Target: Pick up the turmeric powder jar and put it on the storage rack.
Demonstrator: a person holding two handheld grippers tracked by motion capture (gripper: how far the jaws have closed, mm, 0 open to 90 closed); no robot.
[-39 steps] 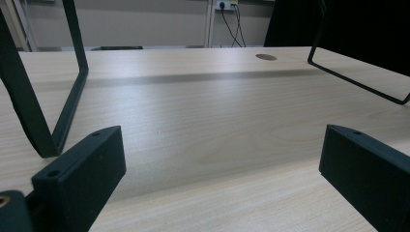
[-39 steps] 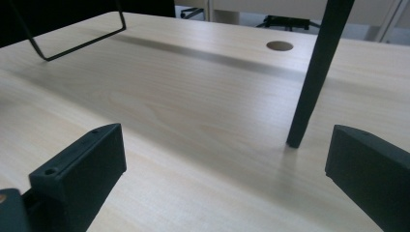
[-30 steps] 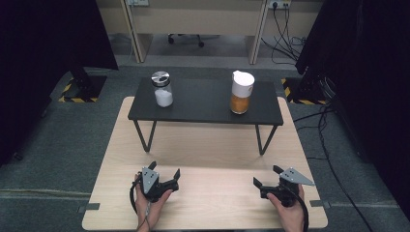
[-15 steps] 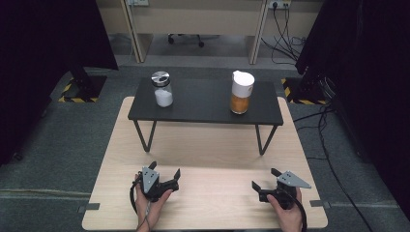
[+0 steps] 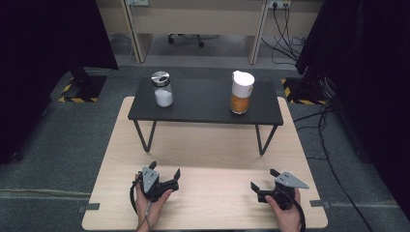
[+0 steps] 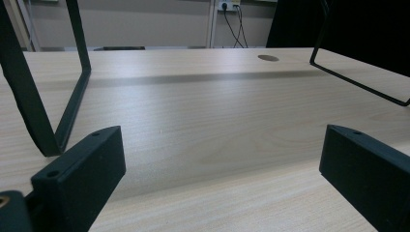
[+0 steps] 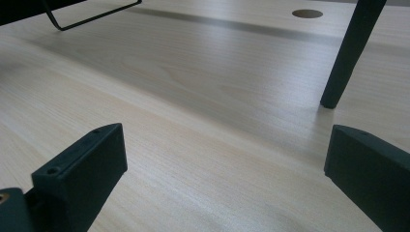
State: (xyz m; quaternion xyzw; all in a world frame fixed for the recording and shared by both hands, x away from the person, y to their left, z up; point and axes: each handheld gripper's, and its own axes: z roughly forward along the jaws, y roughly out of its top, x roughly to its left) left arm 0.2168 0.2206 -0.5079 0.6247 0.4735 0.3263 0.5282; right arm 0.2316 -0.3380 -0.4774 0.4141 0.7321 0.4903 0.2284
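On the light wooden table (image 5: pixel 208 203), near its front edge, my left gripper (image 5: pixel 165 169) rests open in a hand with nothing between its jaws. My right gripper (image 5: pixel 263 179) sits open and empty at the front right. In the left gripper view, the left gripper (image 6: pixel 217 169) faces bare wood and the stand's black legs (image 6: pixel 72 82). In the right gripper view, the right gripper (image 7: pixel 222 169) looks at one leg (image 7: pixel 345 58). Far from both, a glass jar (image 5: pixel 162 89) with a silver lid and white contents stands on a low black stand (image 5: pixel 205 104). An orange-filled cup (image 5: pixel 241 92) with a white lid is there too.
The black stand spans the back half of the wooden table on thin metal legs (image 5: pixel 145 137). A round cable hole (image 6: pixel 268 58) lies in the tabletop behind it. Grey carpet surrounds the table, with dark curtains at both sides and cables (image 5: pixel 319 130) on the floor at right.
My right gripper has drifted slightly toward the table's front edge. The left gripper, the jar and the cup have stayed put.
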